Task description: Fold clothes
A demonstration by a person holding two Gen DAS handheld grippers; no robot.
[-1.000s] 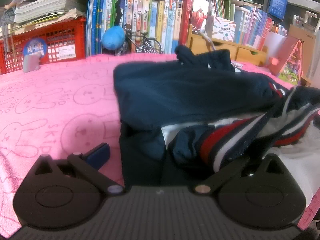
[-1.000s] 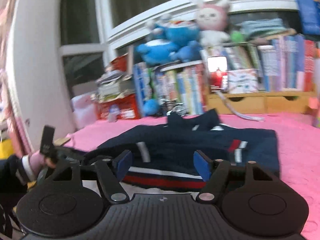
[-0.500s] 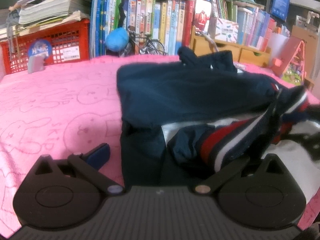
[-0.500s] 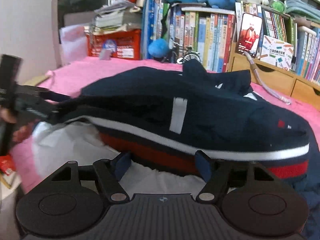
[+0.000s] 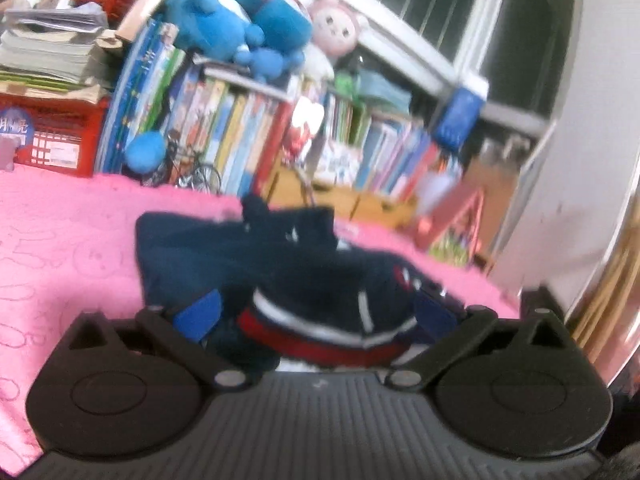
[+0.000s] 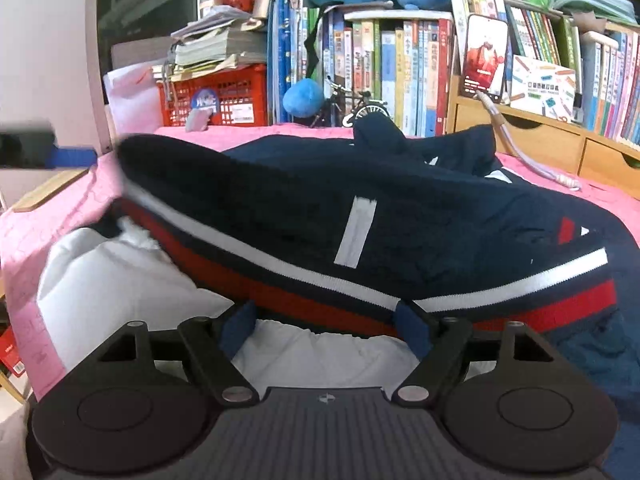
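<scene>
Since the earlier frames, both grippers have let go of the hem: the left gripper (image 5: 316,314) is raised, its fingers spread, and the right gripper (image 6: 324,326) stands released beside the striped edge. On the pink cloth (image 5: 60,240) the navy sweater (image 6: 360,216) lies with its red-and-white hem brought up over its body, white lining (image 6: 120,280) showing beneath. One fold looks made; sleeves and further folds seem left. Motion blur softens the left view, and the sweater's far side is hidden.
</scene>
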